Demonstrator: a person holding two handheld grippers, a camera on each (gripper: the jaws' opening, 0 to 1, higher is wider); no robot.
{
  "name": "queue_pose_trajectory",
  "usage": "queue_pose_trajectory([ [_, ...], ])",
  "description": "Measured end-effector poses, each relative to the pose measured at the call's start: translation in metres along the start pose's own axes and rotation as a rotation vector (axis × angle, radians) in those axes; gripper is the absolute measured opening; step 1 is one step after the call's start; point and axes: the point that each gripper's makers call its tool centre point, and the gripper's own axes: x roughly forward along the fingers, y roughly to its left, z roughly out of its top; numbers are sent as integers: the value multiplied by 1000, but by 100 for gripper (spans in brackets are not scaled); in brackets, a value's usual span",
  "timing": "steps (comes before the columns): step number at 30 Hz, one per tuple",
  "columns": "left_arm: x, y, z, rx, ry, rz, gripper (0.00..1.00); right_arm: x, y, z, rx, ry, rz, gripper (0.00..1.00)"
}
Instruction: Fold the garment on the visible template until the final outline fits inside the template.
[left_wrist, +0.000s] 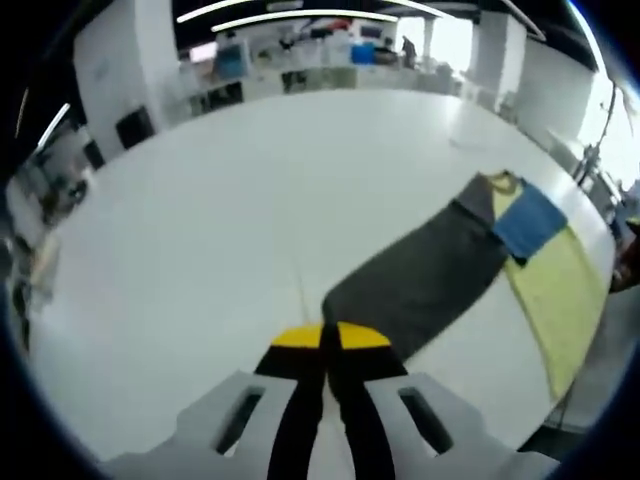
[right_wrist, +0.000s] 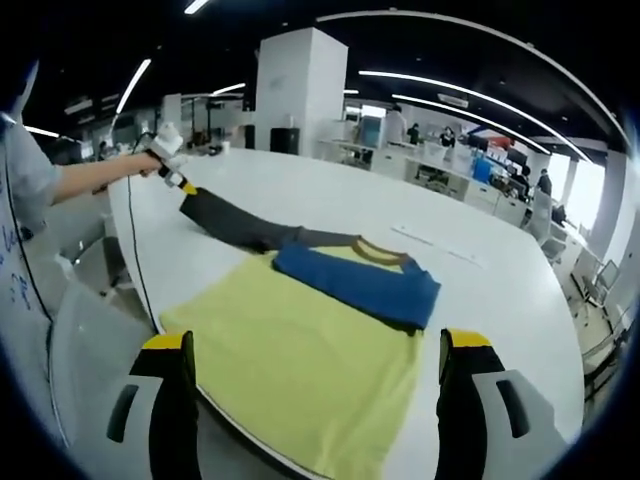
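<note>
Garment (right_wrist: 300, 360): soft, light, floppy tee w/ yellow body, grey sleeves, one blue patch (right_wrist: 360, 285) folded over chest; lies flat on white surface (right_wrist: 480, 250). Your left tongs (left_wrist: 325, 345) are closed, pinching the grey sleeve (left_wrist: 420, 280) cuff, stretched out far left. Right tongs (right_wrist: 315, 375) gape wide, empty, above the near hem. Grab edges/corners; cloth will sag.

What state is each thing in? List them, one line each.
Left gripper: shut on the grey sleeve's end.
Grey sleeve: pulled out straight across the table.
Blue sleeve: folded over the shirt's chest.
Yellow shirt body: lying flat, lower edge at the table's edge.
Right gripper: open, held above the shirt, holding nothing.
White table: bearing the garment.
</note>
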Motion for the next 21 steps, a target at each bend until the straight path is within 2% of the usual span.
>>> queue_pose_trajectory([
  [3,-4,-2,7,1,-16,-5,0,-2,0,-4,5,-1,-1,100],
  [8,-11,-13,20,-51,-44,-43,0,-7,-1,-8,15,-2,-5,100],
  [21,-22,-41,43,12,-63,-50,0,-12,2,-14,29,-6,19,100],
])
